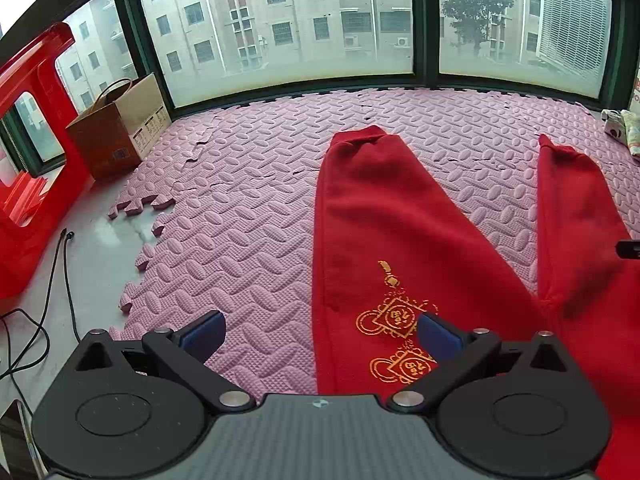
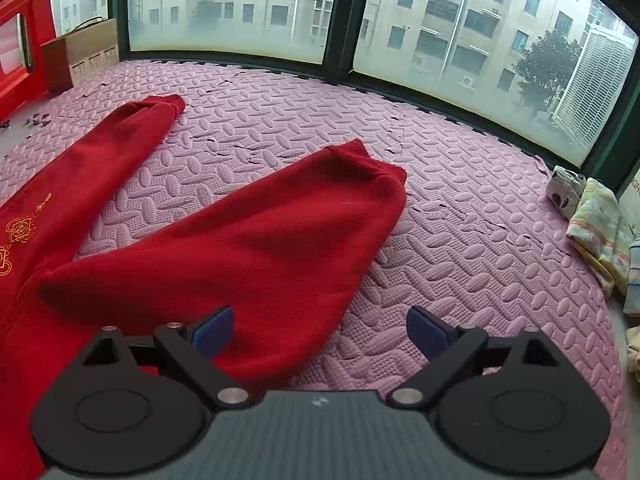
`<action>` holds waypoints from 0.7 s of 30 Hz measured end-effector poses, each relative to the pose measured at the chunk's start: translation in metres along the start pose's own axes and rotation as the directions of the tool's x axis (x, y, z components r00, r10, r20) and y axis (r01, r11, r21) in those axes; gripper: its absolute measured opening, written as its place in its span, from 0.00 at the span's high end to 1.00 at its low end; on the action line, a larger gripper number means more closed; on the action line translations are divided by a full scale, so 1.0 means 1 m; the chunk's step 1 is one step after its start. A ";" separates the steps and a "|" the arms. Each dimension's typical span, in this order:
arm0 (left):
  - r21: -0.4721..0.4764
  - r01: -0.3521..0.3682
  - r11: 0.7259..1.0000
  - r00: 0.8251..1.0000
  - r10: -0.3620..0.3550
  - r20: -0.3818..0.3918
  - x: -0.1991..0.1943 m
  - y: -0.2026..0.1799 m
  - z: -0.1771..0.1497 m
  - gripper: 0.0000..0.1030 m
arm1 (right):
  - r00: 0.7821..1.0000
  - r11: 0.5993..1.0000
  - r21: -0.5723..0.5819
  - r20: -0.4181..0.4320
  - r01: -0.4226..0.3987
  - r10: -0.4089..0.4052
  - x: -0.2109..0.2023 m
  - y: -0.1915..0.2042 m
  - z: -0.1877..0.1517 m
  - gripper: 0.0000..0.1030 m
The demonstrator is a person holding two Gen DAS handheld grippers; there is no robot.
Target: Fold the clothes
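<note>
Left gripper (image 1: pixel 320 336): jaws wide apart, empty, blue pads (image 1: pixel 204 332), straddling the outer edge of one leg of the red trousers (image 1: pixel 384 240). Right gripper (image 2: pixel 320 330): jaws also wide apart, empty, over the edge of the other leg, one pad above fabric, one above the mat (image 2: pixel 460 240).

Trousers lie flat on the mat, legs splayed in a V, ribbed cuffs pointing toward the window (image 1: pixel 280 20). Fabric thick, fleecy.

Left view only: gold embroidery (image 1: pixel 394 320) close up, black cables (image 1: pixel 60 280) on bare grey floor, the mat's jigsaw edge. Right view only: full second leg, folded patterned cloths (image 2: pixel 596 228) at the mat's far right.

Mat: pink foam tiles, embossed weave pattern. Both views: cardboard box (image 1: pixel 120 128), glossy red plastic piece (image 1: pixel 28 160) beside it.
</note>
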State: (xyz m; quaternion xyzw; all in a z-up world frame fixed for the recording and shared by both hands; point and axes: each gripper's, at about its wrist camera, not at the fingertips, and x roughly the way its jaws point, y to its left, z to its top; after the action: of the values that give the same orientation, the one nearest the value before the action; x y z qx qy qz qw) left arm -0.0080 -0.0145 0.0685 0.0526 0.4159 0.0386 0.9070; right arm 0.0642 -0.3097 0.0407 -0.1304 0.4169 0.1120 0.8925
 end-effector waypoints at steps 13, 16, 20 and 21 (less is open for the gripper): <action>0.033 -0.054 0.998 0.996 0.056 -0.063 -0.011 0.008 -0.062 0.00 | 0.999 0.999 0.001 0.024 0.036 -0.036 -0.027 0.009 -0.024 0.08; -0.006 -0.052 0.999 0.997 0.052 -0.056 -0.017 0.015 -0.066 0.00 | 0.999 1.000 -0.002 0.052 -0.001 0.001 -0.038 0.020 -0.026 0.08; -0.025 -0.053 0.998 0.997 0.052 -0.048 -0.021 0.018 -0.071 0.00 | 0.998 0.999 -0.028 0.050 -0.030 0.031 -0.043 0.037 -0.033 0.08; -0.028 -0.055 0.998 0.997 0.053 -0.051 -0.020 0.019 -0.072 0.00 | 0.999 0.999 -0.036 0.042 -0.033 0.035 -0.043 0.040 -0.035 0.08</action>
State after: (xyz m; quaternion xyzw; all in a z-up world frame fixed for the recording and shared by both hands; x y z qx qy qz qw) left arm -0.0762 0.0069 0.0387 0.0498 0.4363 0.0704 0.8957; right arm -0.0001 -0.2873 0.0465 -0.1364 0.3977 0.1371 0.8969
